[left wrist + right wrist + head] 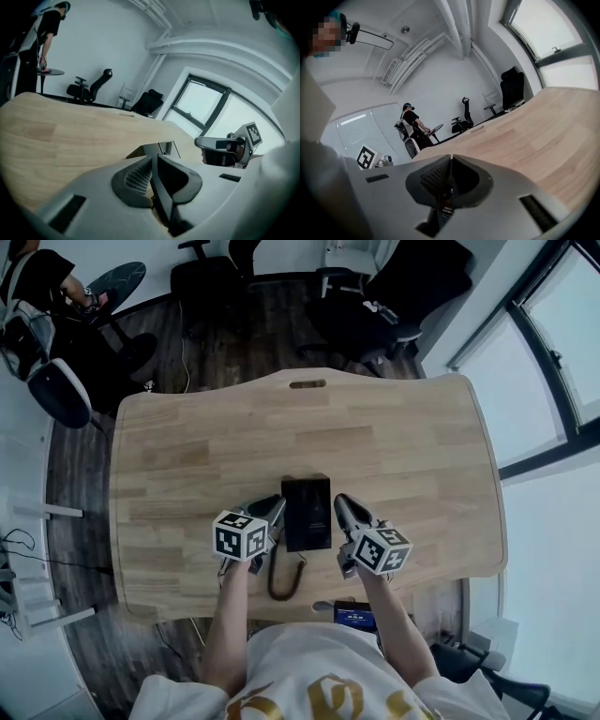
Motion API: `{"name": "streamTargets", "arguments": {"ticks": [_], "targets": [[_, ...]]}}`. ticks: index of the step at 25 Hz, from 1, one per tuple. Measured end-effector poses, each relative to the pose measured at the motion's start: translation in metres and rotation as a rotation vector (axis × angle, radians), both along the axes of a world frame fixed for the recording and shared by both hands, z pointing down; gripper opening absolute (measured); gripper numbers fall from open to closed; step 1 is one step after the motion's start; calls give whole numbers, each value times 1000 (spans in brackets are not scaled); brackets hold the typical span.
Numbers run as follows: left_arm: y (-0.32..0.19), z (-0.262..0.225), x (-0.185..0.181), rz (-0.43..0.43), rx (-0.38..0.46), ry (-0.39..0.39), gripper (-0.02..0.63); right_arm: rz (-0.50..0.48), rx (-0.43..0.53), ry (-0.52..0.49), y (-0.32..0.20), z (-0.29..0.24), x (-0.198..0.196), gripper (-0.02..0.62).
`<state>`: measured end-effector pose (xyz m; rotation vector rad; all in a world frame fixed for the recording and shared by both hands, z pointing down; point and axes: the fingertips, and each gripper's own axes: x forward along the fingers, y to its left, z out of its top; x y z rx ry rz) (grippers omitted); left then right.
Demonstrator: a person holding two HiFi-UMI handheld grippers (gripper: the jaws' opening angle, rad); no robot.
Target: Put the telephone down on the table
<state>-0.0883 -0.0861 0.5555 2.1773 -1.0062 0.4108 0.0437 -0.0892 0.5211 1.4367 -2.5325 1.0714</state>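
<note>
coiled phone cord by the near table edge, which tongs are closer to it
Left. The left tongs sit just above-left of the coiled cord, beside its upper end. The right tongs are past the telephone, farther to the right.

I'm looking at a left gripper (273, 505) built as a pale grey moulded shell that narrows to dark tips. Behind it sits a white cube (239, 535) printed with black square markers. The right gripper (344, 506) is its twin, with its own marker cube (382, 549). In the left gripper view I see black pads (136, 180) with a fine mesh texture and a dark rectangular slot (68, 213) cut into the grey housing. The right gripper view shows the same meshed pads (433, 178). The person wears a white short-sleeved T-shirt (309, 681) with gold lettering.
</note>
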Motion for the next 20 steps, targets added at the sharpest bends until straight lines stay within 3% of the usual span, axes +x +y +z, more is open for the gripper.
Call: {"name": "streamTargets", "arguments": {"ticks": [3,11,17,20], "targets": [[5,-16,-6,-56,35,-16,14,-8,32,61,13,-12,-2,17],[26,-78,-27,-214,187,-18,9,14,131,251,48,-42,-4,14],[56,-105,-25,-214,271,-52,9,39,216,236,71,-76,-12,12],[73,-114,-21,-204,292,-49,9,21,240,275,85,-86,-13,12]]}}
